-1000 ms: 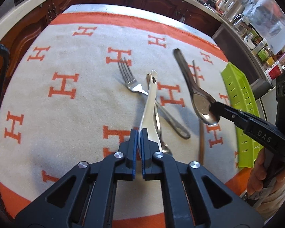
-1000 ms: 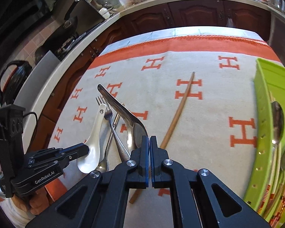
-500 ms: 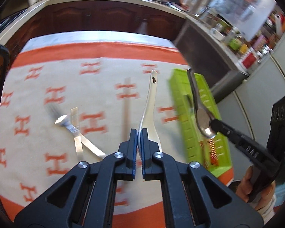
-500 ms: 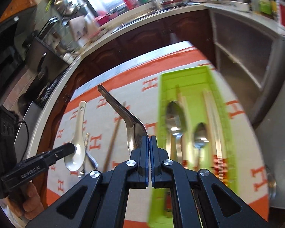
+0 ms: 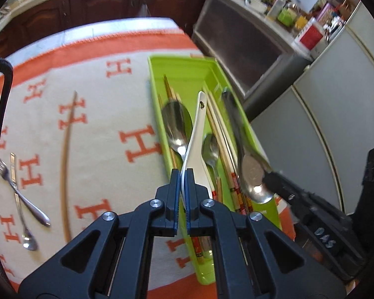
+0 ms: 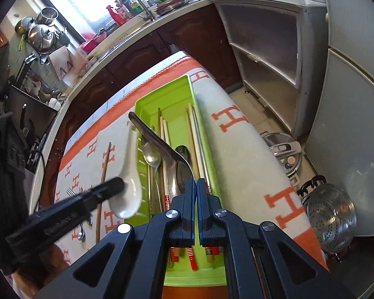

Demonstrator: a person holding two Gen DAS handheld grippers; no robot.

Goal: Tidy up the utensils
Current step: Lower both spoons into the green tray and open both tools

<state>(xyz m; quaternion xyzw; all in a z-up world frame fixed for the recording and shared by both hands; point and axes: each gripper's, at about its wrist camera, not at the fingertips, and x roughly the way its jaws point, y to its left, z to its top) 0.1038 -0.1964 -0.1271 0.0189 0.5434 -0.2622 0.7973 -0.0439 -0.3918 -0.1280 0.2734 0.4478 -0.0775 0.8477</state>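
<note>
My left gripper (image 5: 183, 174) is shut on the bowl end of a white ceramic spoon (image 5: 195, 137), whose handle points away over the green tray (image 5: 187, 74). Seen from the right wrist, the white spoon (image 6: 128, 174) hangs over the tray's left wall (image 6: 139, 154). My right gripper (image 6: 196, 183) is shut on a large metal spoon (image 6: 162, 144) held above the tray. The left wrist view has this metal spoon (image 5: 251, 174) over the tray's right side. Inside the tray lie several chopsticks (image 5: 224, 149) and two metal spoons (image 5: 177, 127).
A single chopstick (image 5: 67, 149), a fork (image 5: 5, 172) and a small spoon (image 5: 28, 239) lie on the orange-and-white cloth left of the tray. Right of the table's edge, a pot lid (image 6: 284, 154) and a steel colander (image 6: 331, 219) sit on the floor by grey cabinets.
Both grippers have swung right from the utensil pile to above the green tray, each still carrying its spoon. The fork and small spoon stayed behind on the cloth.
</note>
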